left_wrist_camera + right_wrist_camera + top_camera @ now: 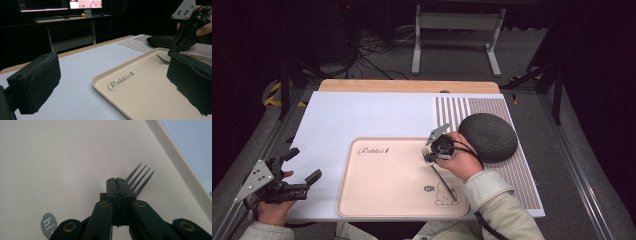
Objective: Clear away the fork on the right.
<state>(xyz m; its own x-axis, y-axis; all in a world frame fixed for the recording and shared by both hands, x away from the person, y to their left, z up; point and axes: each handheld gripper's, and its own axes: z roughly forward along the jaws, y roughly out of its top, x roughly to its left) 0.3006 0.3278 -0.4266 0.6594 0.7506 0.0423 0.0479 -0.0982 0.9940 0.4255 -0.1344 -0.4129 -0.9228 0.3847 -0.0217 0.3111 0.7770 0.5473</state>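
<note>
A: What is lying on the table?

B: A white mat (362, 115) is covering most of the table, with a striped grey panel (462, 111) along its far right side. A beige tray (382, 185) marked "Rabbit" is sitting on the mat near the person. A dark, textured, dome-shaped object (488, 136) is resting on the striped panel just beyond the tray's far right corner.

A: What is the right gripper doing?

B: The right gripper (435, 150) is reaching down over the far right part of the tray. In the right gripper view, its jaws are pressing flat together (117, 186), and the tines of a fork (140, 178) are sticking out just past them. The fork (443, 179) is lying on the tray, its handle running back toward the person. I cannot tell whether the jaws are pinching the fork or only sitting over it.

A: And the left gripper?

B: The left gripper (302, 165) is being held off the tray's left side, above the near left edge of the mat. Its jaws are standing wide apart with nothing between them. Its own view is looking across the tray (140, 92) toward the right gripper (175, 51).
</note>
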